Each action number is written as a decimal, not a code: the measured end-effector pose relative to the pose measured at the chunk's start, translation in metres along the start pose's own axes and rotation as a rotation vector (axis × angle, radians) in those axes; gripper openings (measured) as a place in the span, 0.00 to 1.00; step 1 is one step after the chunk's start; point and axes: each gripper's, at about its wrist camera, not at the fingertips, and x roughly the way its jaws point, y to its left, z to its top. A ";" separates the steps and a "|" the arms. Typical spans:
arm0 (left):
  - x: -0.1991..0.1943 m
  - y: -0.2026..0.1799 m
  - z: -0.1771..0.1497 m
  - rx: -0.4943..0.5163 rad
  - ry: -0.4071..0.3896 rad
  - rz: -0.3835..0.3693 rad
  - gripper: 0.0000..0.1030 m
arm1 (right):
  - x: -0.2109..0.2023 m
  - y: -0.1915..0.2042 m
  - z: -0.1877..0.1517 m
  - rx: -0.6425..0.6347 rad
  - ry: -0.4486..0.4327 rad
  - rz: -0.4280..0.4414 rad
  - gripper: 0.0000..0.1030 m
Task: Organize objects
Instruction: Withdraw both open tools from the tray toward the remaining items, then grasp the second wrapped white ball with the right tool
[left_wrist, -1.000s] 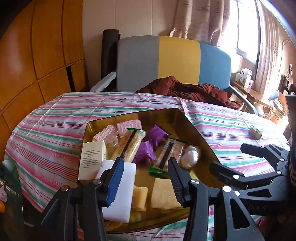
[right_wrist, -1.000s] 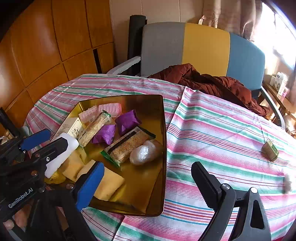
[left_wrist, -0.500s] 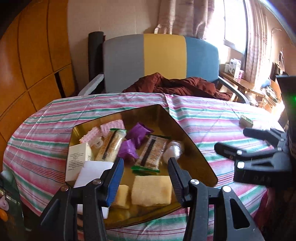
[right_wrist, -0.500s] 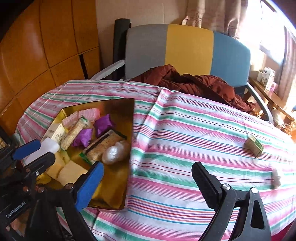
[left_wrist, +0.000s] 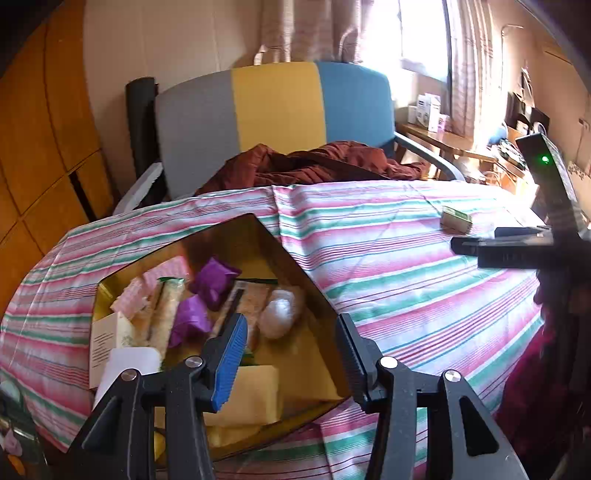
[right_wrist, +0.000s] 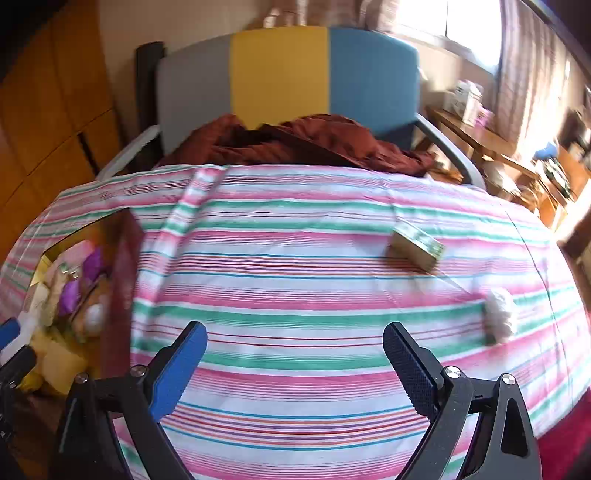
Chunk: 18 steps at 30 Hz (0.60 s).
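Right wrist view swung from tray, small box nearer

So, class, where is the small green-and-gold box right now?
In the right wrist view, the small green-and-gold box lies on the striped tablecloth, right of centre, beyond the white wrapped lump, far from the gold tray.

Blown-out window glare, fisheye-bent edges, right view perhaps motion-blurred
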 end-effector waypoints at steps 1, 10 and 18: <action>0.002 -0.003 0.000 0.006 0.003 -0.006 0.48 | 0.002 -0.012 0.001 0.021 0.009 -0.015 0.94; 0.018 -0.021 0.005 0.034 0.037 -0.045 0.48 | 0.019 -0.141 0.011 0.286 0.063 -0.138 0.94; 0.033 -0.035 0.014 0.050 0.065 -0.080 0.48 | 0.040 -0.243 0.016 0.536 0.099 -0.224 0.92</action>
